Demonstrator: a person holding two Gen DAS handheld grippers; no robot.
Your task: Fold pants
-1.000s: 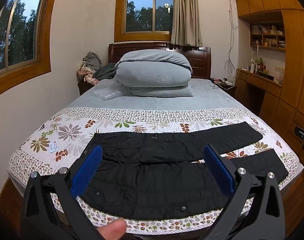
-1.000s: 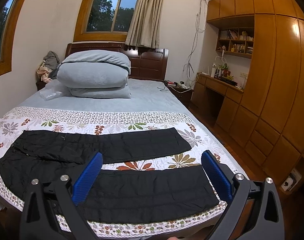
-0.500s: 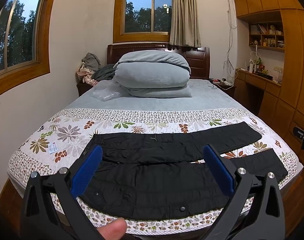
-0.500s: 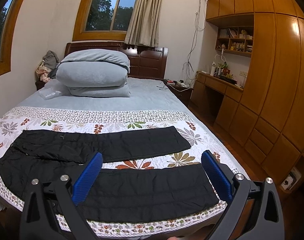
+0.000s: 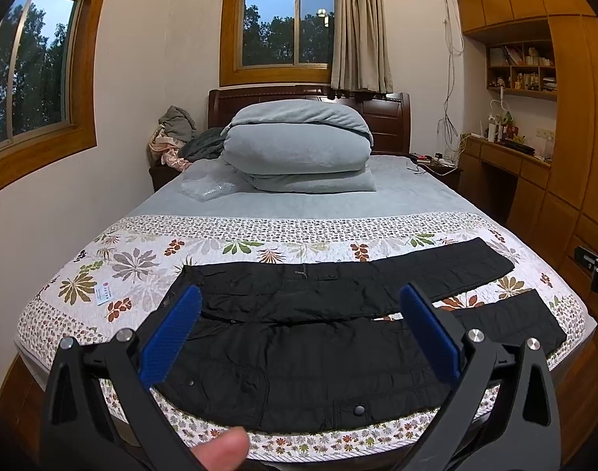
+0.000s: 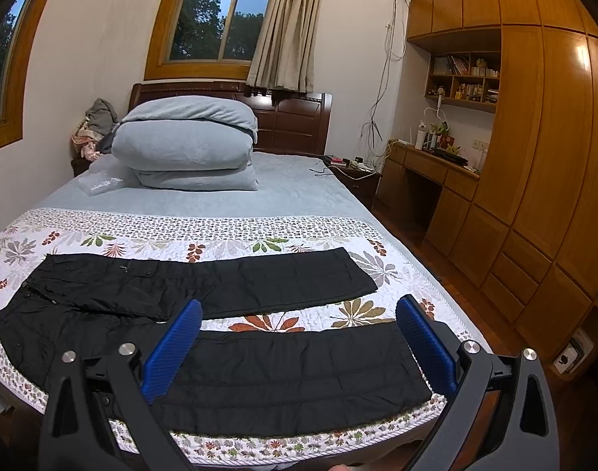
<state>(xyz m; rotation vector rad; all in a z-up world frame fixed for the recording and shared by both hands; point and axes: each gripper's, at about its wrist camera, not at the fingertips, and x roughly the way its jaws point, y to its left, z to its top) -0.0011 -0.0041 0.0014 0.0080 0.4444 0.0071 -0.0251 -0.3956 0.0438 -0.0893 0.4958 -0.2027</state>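
Observation:
Black padded pants (image 5: 306, 357) lie flat across the foot of the bed, waist to the left, both legs spread apart and running right. In the right wrist view the pants (image 6: 259, 376) show the near leg in front and the far leg behind. My left gripper (image 5: 299, 333) is open and empty, held above the waist and thigh part. My right gripper (image 6: 299, 345) is open and empty, held above the near leg's lower end. Neither touches the cloth.
The floral quilt (image 5: 141, 259) covers the bed's near half. A folded grey duvet (image 5: 299, 149) and a plastic bag (image 5: 208, 188) sit near the headboard. A white tag (image 5: 104, 294) lies left of the pants. Wooden desk and wardrobe (image 6: 534, 196) stand right.
Both grippers have drifted very slightly; the view is almost the same. The pants have not moved.

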